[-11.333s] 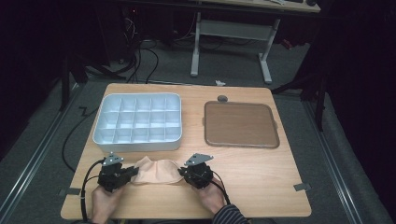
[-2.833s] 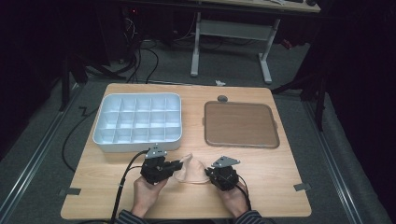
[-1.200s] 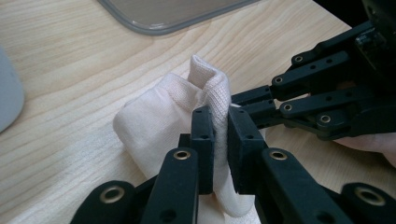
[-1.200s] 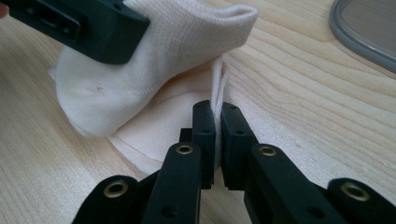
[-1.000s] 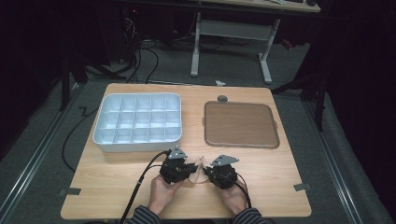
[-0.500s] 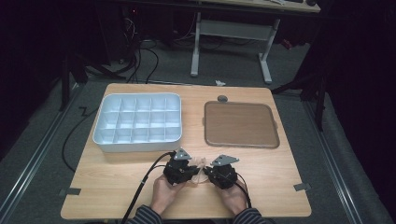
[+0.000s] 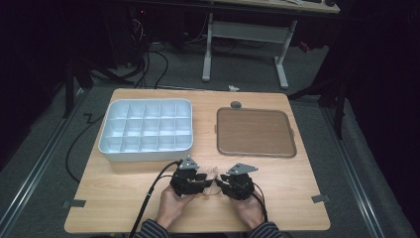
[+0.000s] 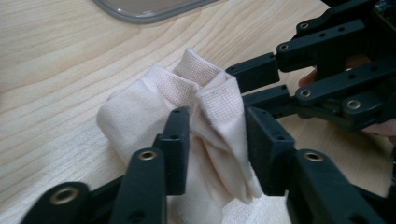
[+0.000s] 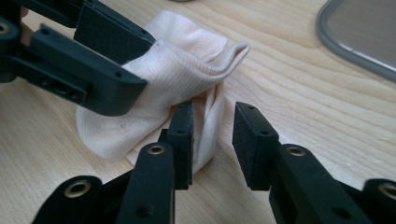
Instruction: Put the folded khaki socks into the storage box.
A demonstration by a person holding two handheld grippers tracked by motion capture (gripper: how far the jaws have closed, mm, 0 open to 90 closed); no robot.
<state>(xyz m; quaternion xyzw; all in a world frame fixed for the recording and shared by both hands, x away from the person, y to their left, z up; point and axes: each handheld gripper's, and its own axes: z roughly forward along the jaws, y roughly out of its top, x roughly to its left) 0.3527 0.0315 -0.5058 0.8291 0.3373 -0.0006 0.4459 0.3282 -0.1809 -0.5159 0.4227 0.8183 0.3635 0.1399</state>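
While left gripper (image 8: 212, 144) pinches the folded sock (image 8: 187, 107), right gripper (image 9: 212, 140) sits spread; keep the fold tight; regrip low.

The 2 grippers are held close together near the front edge, their jaws turned toward each other. The left gripper (image 7: 194, 179) is carried by the left hand (image 7: 171, 206), and its 2 jaws are seen pressed on a fold between them, so it is closed with a narrow gap. The right gripper (image 7: 233, 183) is carried by the right hand (image 7: 249, 209); its jaws are parted.
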